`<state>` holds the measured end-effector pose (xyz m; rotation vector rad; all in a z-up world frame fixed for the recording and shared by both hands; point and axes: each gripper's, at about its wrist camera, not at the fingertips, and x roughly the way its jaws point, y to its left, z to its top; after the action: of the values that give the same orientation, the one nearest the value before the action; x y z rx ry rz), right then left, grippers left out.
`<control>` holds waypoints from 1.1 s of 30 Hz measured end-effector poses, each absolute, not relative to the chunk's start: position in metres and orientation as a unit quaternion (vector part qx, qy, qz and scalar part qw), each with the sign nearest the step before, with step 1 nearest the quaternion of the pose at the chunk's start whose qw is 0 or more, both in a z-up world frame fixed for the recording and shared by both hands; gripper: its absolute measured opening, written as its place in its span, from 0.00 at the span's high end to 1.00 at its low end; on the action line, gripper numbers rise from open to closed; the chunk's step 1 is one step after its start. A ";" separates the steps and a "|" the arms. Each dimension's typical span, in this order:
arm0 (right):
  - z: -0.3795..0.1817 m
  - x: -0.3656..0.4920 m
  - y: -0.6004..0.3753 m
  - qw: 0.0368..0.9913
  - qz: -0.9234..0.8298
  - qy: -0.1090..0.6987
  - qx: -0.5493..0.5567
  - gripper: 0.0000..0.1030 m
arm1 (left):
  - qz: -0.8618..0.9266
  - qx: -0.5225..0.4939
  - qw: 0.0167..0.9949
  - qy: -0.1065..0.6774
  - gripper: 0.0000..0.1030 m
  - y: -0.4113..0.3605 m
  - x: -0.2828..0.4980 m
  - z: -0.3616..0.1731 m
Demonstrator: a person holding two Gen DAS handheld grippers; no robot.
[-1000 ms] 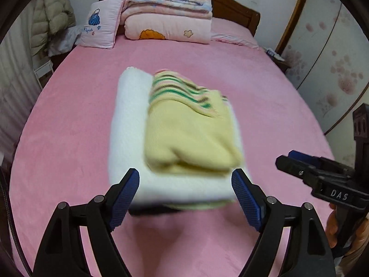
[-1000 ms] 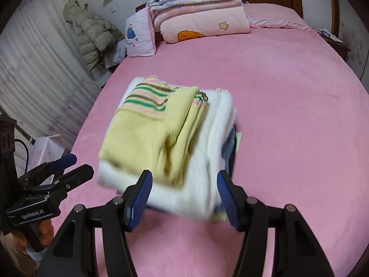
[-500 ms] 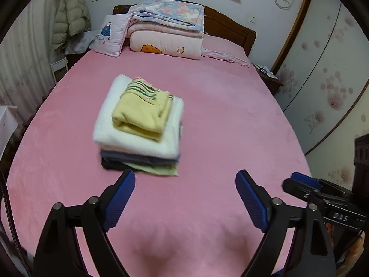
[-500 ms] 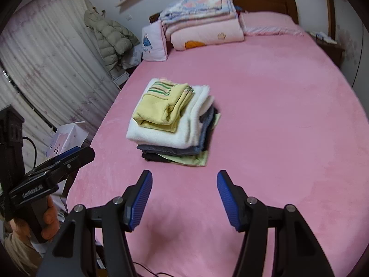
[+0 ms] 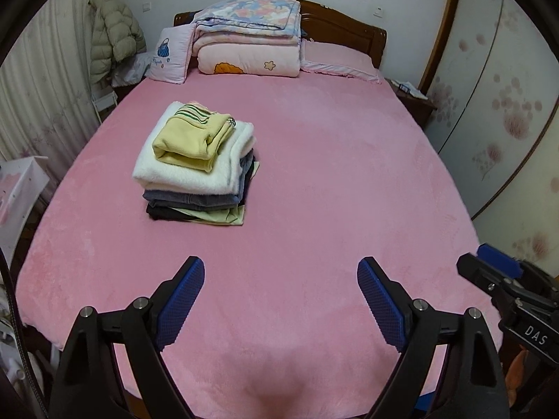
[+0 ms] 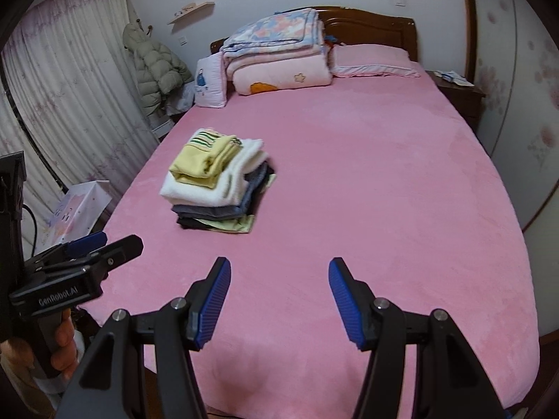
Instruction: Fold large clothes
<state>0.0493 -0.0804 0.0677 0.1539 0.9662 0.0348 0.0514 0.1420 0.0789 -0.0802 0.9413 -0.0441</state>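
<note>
I have both hand-held grippers, left (image 5: 280, 298) and right (image 6: 279, 302), spread apart and empty over the bed (image 5: 332, 181); the folded stack (image 5: 195, 164) sits well ahead, left of centre; folding looks finished; next I'd need another garment, none visible.

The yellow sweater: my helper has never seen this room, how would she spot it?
On the pink bed, left of centre, stands a pile of folded clothes. The yellow sweater lies on top, on a white fleece; only it has green-striped trim.
</note>
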 end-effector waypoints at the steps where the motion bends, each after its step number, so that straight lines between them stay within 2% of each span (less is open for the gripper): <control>1: 0.067 0.043 -0.083 0.885 0.008 0.460 0.070 0.44 | -0.020 -0.036 0.891 0.453 0.14 0.136 0.047 0.078; 12: 0.065 0.003 -0.106 0.892 -0.033 0.446 0.072 0.42 | 0.001 -0.027 0.890 0.456 0.14 0.098 0.023 0.070; 33: 0.056 -0.005 -0.116 0.886 -0.018 0.459 0.063 0.42 | 0.004 -0.015 0.894 0.448 0.14 0.072 0.012 0.070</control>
<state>-0.0047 -0.1161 0.0564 0.1319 0.9537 -0.0366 0.0116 0.0725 0.0699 -0.0307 0.9301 0.0081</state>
